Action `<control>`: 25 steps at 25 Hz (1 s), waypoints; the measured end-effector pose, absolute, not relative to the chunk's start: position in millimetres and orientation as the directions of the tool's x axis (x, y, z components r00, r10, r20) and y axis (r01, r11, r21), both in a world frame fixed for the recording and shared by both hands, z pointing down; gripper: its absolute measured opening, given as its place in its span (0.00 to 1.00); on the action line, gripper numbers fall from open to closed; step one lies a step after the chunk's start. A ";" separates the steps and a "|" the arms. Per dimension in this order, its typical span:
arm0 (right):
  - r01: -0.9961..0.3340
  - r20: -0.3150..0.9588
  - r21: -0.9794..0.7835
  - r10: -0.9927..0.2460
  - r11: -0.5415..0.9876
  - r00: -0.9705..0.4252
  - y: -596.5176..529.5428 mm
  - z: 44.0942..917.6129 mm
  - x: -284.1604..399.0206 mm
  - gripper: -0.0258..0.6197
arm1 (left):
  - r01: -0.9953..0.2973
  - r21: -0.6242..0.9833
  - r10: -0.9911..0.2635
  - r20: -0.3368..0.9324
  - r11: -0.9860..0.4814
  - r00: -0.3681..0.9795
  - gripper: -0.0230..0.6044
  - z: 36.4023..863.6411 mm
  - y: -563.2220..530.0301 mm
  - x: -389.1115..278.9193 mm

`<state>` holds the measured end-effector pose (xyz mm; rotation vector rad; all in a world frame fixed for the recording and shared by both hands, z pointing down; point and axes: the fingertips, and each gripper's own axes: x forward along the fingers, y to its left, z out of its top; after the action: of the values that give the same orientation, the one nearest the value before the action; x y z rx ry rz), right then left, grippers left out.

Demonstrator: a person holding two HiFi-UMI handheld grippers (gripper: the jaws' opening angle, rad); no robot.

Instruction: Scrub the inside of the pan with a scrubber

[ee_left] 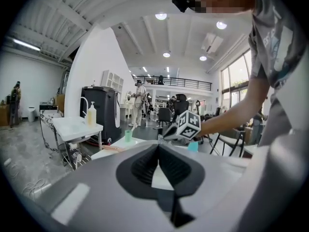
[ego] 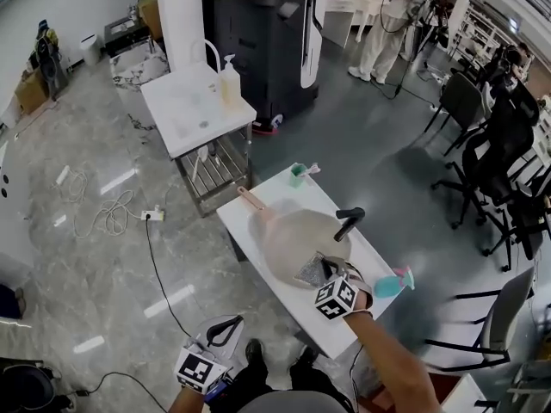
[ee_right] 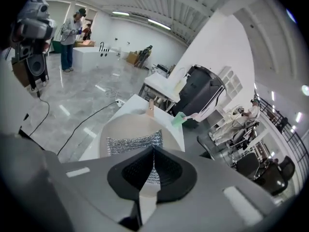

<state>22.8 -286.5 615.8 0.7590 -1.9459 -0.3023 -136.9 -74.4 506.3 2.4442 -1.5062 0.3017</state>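
Head view: a white table [ego: 306, 317] carries a round, pale beige pan [ego: 288, 235] at its middle, the wooden handle pointing to the far left corner. The right gripper [ego: 331, 274] hangs over the pan's near rim, jaws pinched tight on a silvery mesh scrubber [ee_right: 134, 143] lying flat inside the pan. The left gripper [ego: 215, 338] hangs off the table's near left edge, jaws together, empty. A green cup [ego: 297, 175] stands at the far edge.
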 end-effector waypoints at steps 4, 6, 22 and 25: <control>-0.492 0.669 0.465 -0.656 0.736 -0.349 -272.9 584.6 49.9 0.06 | -0.875 0.064 -0.830 0.291 -0.479 0.476 0.04 496.7 -74.0 -119.8; -0.541 0.648 0.445 -0.674 0.714 -0.356 -265.4 571.6 64.8 0.06 | -0.869 0.056 -0.826 0.285 -0.492 0.487 0.04 492.8 -73.9 -112.9; -0.756 0.666 0.304 -0.697 0.580 -0.267 -212.8 574.4 207.4 0.06 | -0.826 0.028 -0.784 0.298 -0.564 0.545 0.04 479.3 -87.7 -55.4; -0.784 0.694 0.277 -0.680 0.555 -0.236 -207.8 590.5 232.6 0.06 | -0.820 0.019 -0.778 0.305 -0.572 0.550 0.04 478.3 -93.1 -48.6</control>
<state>232.6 -207.8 590.5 1.1795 -1.9775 0.1624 -48.6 -93.1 478.3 2.6223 -1.3630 0.3962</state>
